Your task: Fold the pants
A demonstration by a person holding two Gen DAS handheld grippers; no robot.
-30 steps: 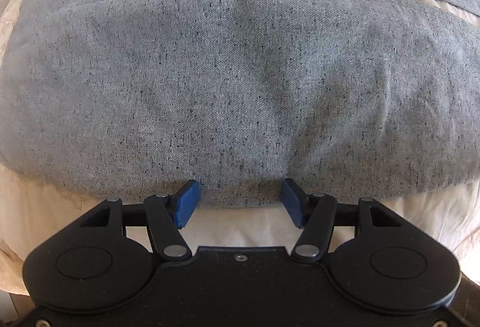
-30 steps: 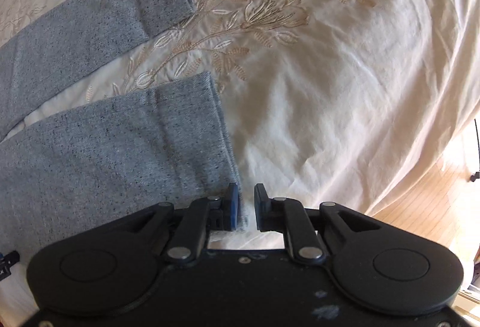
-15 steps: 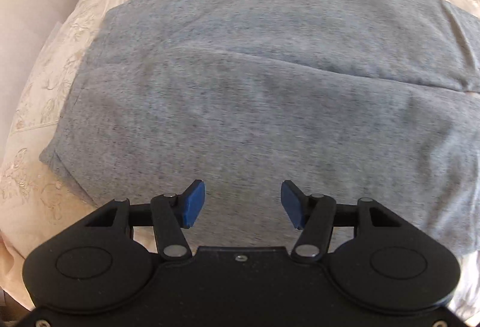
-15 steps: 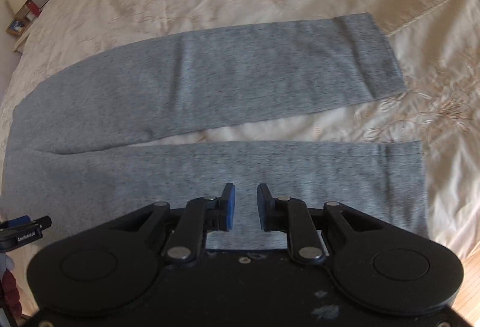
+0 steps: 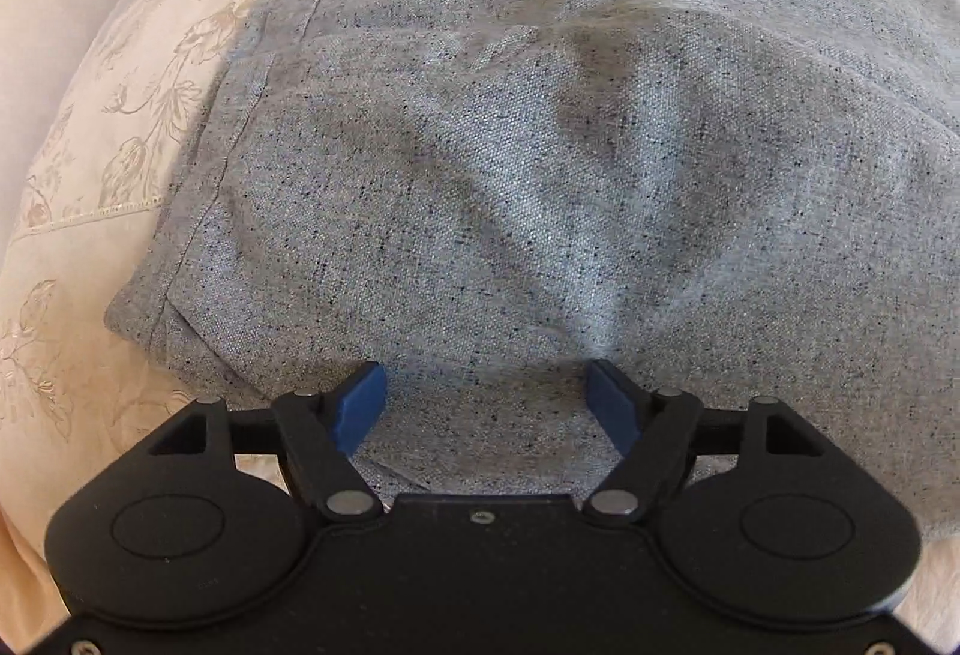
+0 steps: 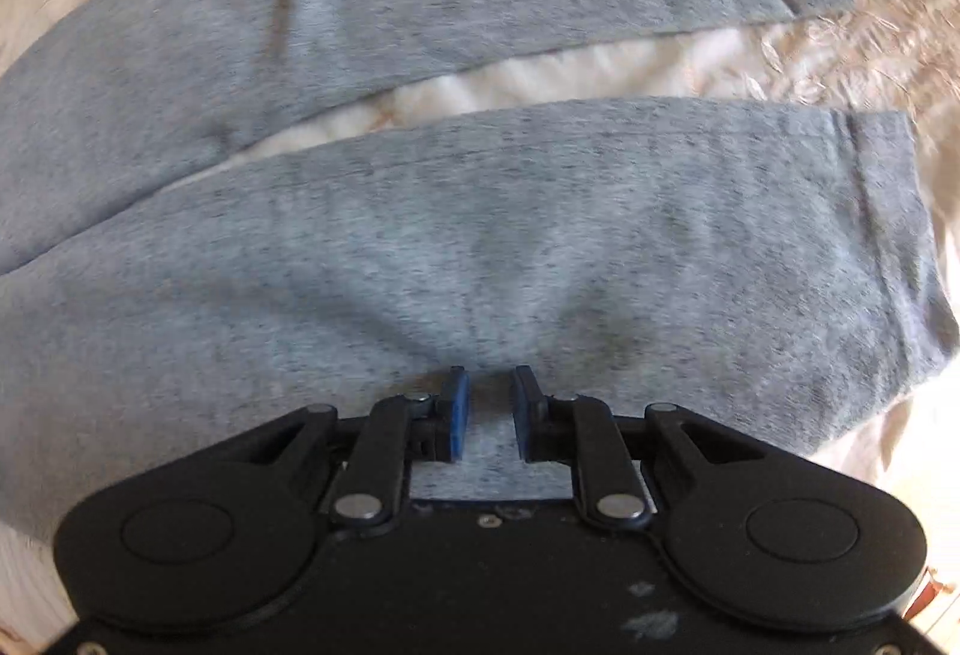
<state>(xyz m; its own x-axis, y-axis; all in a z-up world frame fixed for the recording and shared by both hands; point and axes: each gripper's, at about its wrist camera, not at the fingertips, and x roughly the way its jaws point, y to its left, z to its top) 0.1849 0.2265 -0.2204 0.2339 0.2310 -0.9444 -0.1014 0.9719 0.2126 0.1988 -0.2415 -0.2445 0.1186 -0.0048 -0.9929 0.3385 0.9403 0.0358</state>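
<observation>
The left gripper [image 5: 486,403] is spread wide over the waist end of the grey pants [image 5: 540,175], fabric between its fingers. The right gripper [image 6: 485,412] is nearly closed, with a fold of the near leg [image 6: 480,247] between its fingers; whether it pinches is unclear. The pants lie on a cream embroidered bedspread [image 5: 90,162].

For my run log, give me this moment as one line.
task: fold pants | pants flat on bedspread, legs apart | left gripper open at waist | right gripper narrowly open over near leg
</observation>
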